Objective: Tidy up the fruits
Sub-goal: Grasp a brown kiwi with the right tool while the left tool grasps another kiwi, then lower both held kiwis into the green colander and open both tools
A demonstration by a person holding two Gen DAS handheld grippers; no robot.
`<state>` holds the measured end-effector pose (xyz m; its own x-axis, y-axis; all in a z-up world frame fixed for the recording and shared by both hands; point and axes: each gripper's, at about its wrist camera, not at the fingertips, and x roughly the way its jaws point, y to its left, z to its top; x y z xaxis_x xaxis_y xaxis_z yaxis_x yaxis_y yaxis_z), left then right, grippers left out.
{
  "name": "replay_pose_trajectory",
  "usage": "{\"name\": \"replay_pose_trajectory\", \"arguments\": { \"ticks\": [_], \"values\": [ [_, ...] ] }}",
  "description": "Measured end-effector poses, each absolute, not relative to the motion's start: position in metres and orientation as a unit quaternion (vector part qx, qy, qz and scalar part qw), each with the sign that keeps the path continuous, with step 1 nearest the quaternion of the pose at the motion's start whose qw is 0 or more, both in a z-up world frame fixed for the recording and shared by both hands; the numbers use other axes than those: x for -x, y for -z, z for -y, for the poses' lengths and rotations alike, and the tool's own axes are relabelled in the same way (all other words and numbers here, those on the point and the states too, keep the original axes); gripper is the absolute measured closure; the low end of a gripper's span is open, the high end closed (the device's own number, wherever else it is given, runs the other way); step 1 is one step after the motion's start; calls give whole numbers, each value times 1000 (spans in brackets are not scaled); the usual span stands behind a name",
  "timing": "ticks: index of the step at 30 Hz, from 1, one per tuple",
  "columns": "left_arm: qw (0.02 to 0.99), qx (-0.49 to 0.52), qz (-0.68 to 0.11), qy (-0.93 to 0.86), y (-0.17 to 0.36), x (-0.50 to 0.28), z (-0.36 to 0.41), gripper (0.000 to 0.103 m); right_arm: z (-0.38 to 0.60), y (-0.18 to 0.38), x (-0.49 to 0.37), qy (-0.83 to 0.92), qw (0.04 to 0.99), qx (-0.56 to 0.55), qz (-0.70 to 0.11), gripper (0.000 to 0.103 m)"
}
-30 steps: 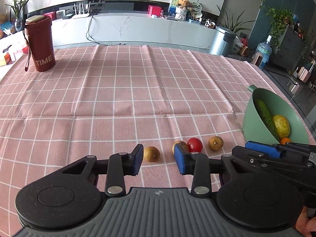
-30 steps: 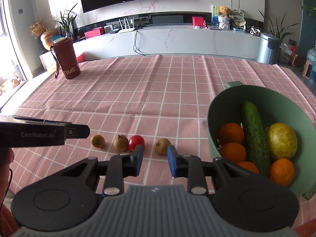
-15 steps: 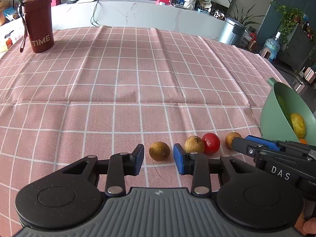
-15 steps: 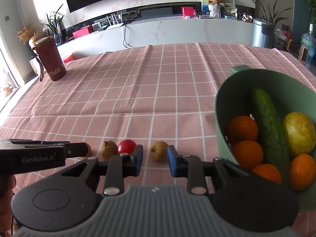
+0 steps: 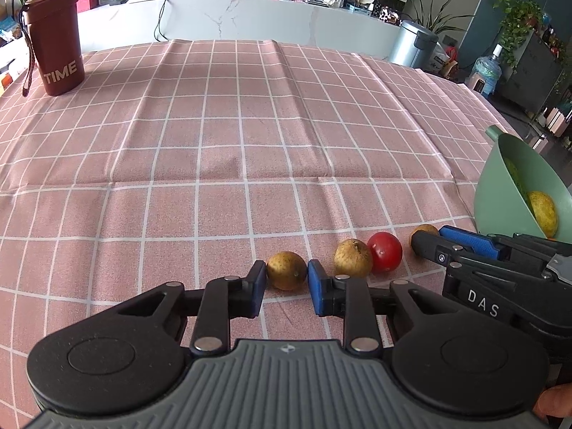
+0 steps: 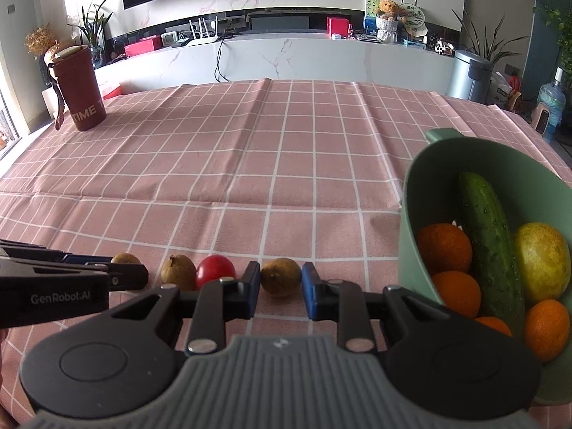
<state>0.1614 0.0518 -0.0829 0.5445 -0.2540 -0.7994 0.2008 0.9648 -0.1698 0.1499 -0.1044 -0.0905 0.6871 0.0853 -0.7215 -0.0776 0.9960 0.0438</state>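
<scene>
Flanking the outermost brown fruits [image 5: 286, 271] [image 6: 280, 277] near the counter's [image 5: 214, 143] near edge, each hand-held gripper [image 5: 286, 285] [image 6: 277, 288] stays spread; only the right view shows the smooth green bowl's [image 6: 407, 236] bumpy cucumber [image 6: 489, 236] and oranges [image 6: 443, 248].

A pink tablecloth [image 6: 250, 164] with a white grid covers the bench. On it lie brownish-yellow fruits [image 5: 286, 270] and a red tomato [image 5: 385, 252]. The green bowl [image 6: 411, 214] holds oranges [image 6: 444, 248], a dark green cucumber [image 6: 489, 239] and a yellow-green fruit [image 6: 541, 262]. The maroon bottle [image 6: 79, 87] bears pale lettering.

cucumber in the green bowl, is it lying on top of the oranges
No, the cucumber leans against the green bowl wall beside the oranges.
</scene>
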Motion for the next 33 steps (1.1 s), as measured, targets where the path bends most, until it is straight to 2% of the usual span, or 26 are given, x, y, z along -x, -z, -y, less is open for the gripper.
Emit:
{"name": "replay_pose_trajectory", "arguments": {
  "ticks": [5, 16, 33],
  "values": [
    [879, 23, -456, 135, 83, -162, -50, 76, 102, 93, -150, -44, 919, 2, -392, 81],
    [894, 17, -426, 139, 66, -146, -47, 76, 103, 83, -140, -56, 925, -4, -375, 82],
    [913, 25, -374, 161, -5, -103, -6, 76, 143, 7, -84, -83, 941, -34, -325, 82]
  ]
}}
